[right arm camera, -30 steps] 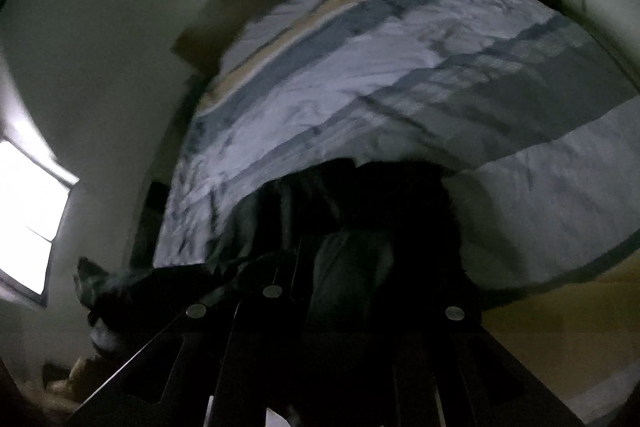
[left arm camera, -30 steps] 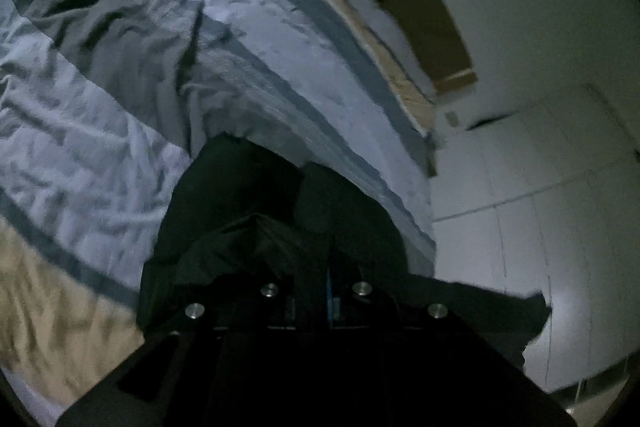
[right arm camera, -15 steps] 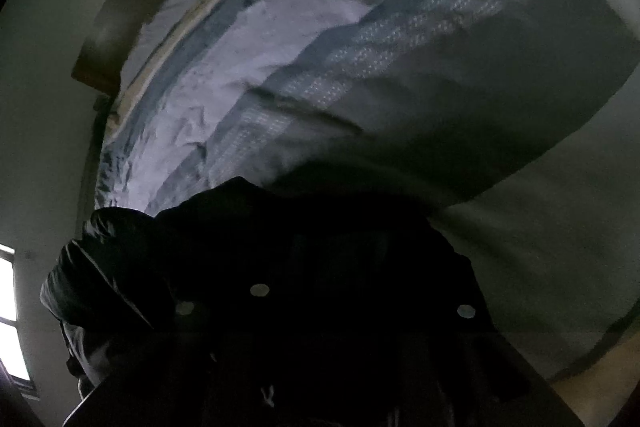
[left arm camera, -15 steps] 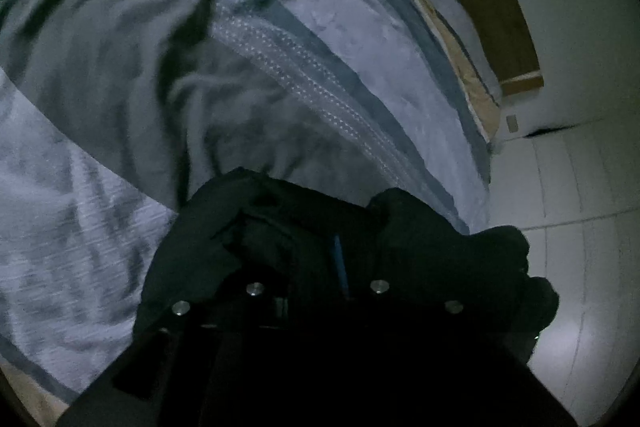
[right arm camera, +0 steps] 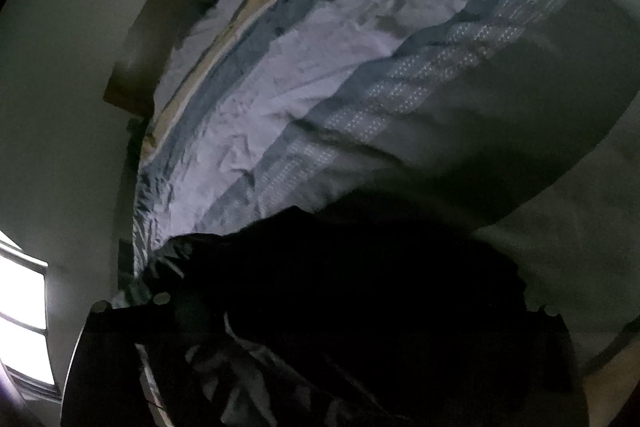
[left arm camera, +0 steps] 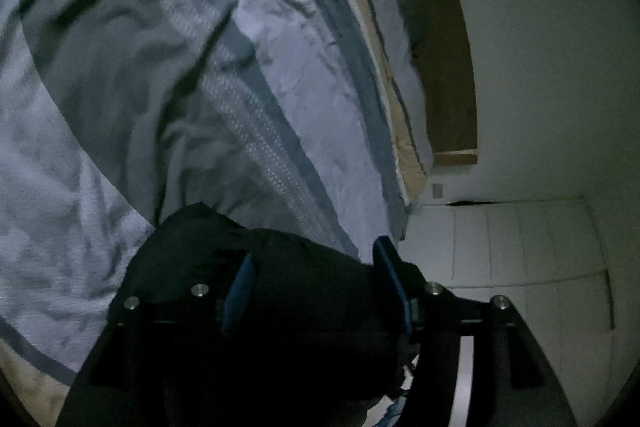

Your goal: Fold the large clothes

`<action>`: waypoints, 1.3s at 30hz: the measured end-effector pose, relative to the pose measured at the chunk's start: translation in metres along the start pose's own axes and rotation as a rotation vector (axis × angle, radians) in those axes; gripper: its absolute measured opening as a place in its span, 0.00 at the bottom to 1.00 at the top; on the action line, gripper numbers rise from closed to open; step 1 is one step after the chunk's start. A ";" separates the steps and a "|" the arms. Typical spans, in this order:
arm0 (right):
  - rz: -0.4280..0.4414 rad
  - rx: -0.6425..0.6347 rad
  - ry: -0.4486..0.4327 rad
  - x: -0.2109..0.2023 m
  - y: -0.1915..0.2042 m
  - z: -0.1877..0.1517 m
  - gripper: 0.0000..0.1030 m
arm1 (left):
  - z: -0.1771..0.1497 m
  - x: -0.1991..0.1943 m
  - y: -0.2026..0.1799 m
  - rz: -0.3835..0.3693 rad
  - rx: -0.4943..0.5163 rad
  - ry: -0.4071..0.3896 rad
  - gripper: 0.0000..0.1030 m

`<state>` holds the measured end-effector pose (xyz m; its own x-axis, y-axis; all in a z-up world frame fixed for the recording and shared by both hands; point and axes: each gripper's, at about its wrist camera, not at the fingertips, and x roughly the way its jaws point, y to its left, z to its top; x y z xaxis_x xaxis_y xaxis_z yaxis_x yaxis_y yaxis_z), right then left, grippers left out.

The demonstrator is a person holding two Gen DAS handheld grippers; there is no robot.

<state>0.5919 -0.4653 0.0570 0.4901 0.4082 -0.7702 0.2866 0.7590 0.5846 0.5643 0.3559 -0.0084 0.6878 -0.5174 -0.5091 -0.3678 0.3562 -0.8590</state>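
A black garment (left arm camera: pixel 288 267) lies bunched on the striped duvet (left arm camera: pixel 120 155), low in the left wrist view. My left gripper (left arm camera: pixel 316 279) is over it, jaws opening. Its blue pads (left arm camera: pixel 240 283) stand apart with the cloth loose between them, and the right-hand pad sits clear at the cloth's edge. In the dim right wrist view the same black garment (right arm camera: pixel 360 267) fills the lower half on the duvet (right arm camera: pixel 320 67). My right gripper (right arm camera: pixel 328 287) hangs just above it, jaws opening wide, with its fingertips lost against the dark cloth.
The bed runs away from me in grey, pale lilac, blue and beige stripes to a brown headboard (left arm camera: pixel 432 27). White panelled doors (left arm camera: pixel 520 259) stand beyond the bed's right side. A bright window (right arm camera: pixel 20 315) is at the far left, with white walls around.
Both grippers came down towards the bed with the black garment. Their jaws, shut on the cloth before, now stand apart, and the garment rests bunched on the duvet.
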 end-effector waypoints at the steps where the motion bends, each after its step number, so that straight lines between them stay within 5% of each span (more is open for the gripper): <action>1: 0.007 0.001 -0.007 -0.004 0.002 0.000 0.95 | 0.000 -0.006 -0.007 0.017 0.031 -0.009 0.56; 13: 0.053 -0.054 -0.108 -0.075 0.029 0.002 1.00 | -0.027 -0.060 -0.086 0.166 0.321 -0.058 0.56; 24: -0.120 -0.542 -0.123 -0.038 0.126 -0.092 1.00 | -0.153 0.051 -0.130 0.420 0.734 0.002 0.56; 33: -0.190 -0.626 -0.090 0.034 0.144 -0.114 1.00 | -0.202 0.138 -0.147 0.508 0.938 -0.017 0.56; 39: -0.224 -0.626 -0.059 0.079 0.139 -0.103 1.00 | -0.198 0.189 -0.143 0.576 1.002 0.010 0.56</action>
<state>0.5853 -0.2753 0.0509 0.5235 0.1914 -0.8303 -0.1361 0.9807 0.1402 0.6234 0.0533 0.0069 0.5728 -0.0821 -0.8155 0.0392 0.9966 -0.0728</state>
